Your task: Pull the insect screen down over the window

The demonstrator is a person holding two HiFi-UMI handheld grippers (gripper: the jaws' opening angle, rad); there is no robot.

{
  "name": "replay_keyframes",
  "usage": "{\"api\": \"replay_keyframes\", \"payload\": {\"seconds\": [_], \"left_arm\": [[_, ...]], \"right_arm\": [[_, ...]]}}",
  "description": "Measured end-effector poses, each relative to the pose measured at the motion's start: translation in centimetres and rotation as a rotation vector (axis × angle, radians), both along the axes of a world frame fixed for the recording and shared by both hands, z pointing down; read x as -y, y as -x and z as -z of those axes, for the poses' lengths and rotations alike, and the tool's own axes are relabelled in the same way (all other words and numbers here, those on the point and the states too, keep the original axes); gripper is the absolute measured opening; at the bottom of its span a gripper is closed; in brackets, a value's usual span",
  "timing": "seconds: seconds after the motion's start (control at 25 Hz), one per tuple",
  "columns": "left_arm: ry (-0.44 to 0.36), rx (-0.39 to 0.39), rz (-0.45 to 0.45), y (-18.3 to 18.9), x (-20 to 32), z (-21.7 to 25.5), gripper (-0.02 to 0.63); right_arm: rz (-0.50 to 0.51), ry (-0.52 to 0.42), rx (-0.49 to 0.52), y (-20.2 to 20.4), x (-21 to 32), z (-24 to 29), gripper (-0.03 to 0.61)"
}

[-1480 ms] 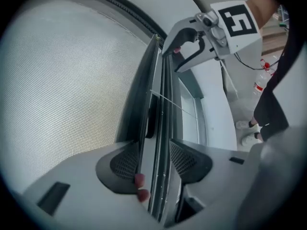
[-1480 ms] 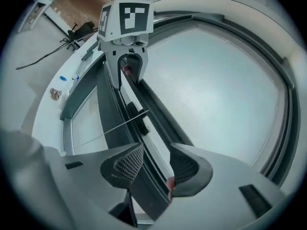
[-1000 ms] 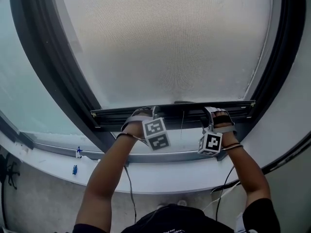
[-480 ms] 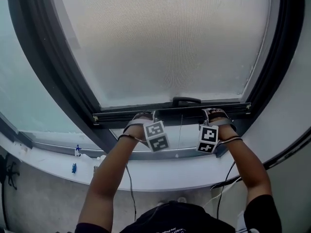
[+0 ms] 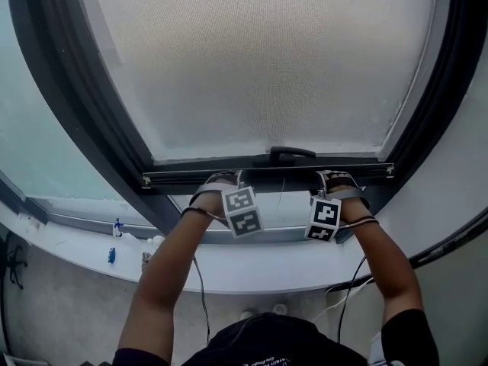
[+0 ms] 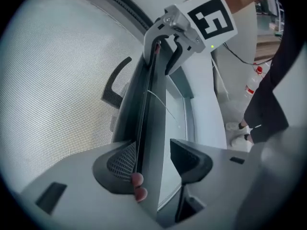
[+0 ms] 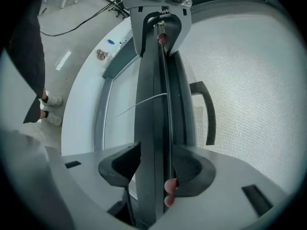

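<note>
The insect screen (image 5: 259, 67) of pale mesh covers most of the window, and its dark bottom bar (image 5: 267, 175) lies level just above the lower frame. A black handle (image 5: 290, 153) sits on the bar's middle. My left gripper (image 5: 221, 178) straddles the bar (image 6: 151, 128) left of the handle; one pad (image 6: 120, 162) touches it and a slim gap shows at the other. My right gripper (image 5: 336, 176) is on the bar (image 7: 154, 104) right of the handle, both pads against it. A person's fingertips rest on the bar at each gripper.
The white sill (image 5: 252, 269) curves below the window, with small items (image 5: 113, 254) at its left end. Dark frame posts (image 5: 84, 105) flank the screen. Cables (image 5: 200, 296) hang from the grippers. A bottle (image 6: 253, 83) stands on the floor.
The bottom bar has come down a little toward the lower frame with both grippers on it. The black handle has come into view. Little has moved in the last half second.
</note>
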State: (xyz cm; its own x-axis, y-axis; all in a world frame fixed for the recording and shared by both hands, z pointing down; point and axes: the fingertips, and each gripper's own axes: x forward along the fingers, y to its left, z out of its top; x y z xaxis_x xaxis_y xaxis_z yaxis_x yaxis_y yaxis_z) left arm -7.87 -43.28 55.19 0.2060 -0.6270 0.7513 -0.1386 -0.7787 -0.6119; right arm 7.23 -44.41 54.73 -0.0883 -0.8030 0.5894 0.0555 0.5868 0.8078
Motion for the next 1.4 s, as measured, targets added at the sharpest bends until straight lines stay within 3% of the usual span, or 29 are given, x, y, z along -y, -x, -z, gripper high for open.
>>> {"api": "replay_keyframes", "payload": {"seconds": [0.24, 0.64, 0.8, 1.0, 1.2, 1.4], "left_arm": [[-0.050, 0.006, 0.012, -0.1, 0.0, -0.6, 0.207], [-0.081, 0.013, 0.018, -0.2, -0.3, -1.0, 0.218], [-0.092, 0.012, 0.023, 0.0, 0.3, -0.9, 0.218], [-0.051, -0.001, 0.009, 0.2, 0.6, -0.9, 0.218], [-0.084, 0.002, 0.011, 0.1, 0.8, -0.9, 0.218], [-0.007, 0.032, 0.005, 0.3, 0.7, -0.6, 0.215]], "right_arm": [[-0.015, 0.021, 0.057, -0.2, 0.2, -0.4, 0.190], [-0.031, 0.041, -0.001, -0.3, -0.7, -0.9, 0.190], [-0.045, 0.019, 0.028, 0.1, 0.1, -0.8, 0.190], [-0.058, -0.018, 0.002, 0.2, 0.7, -0.8, 0.190], [-0.048, -0.054, -0.005, 0.1, 0.8, -0.8, 0.190], [-0.032, -0.014, 0.065, 0.4, 0.9, -0.1, 0.190]]}}
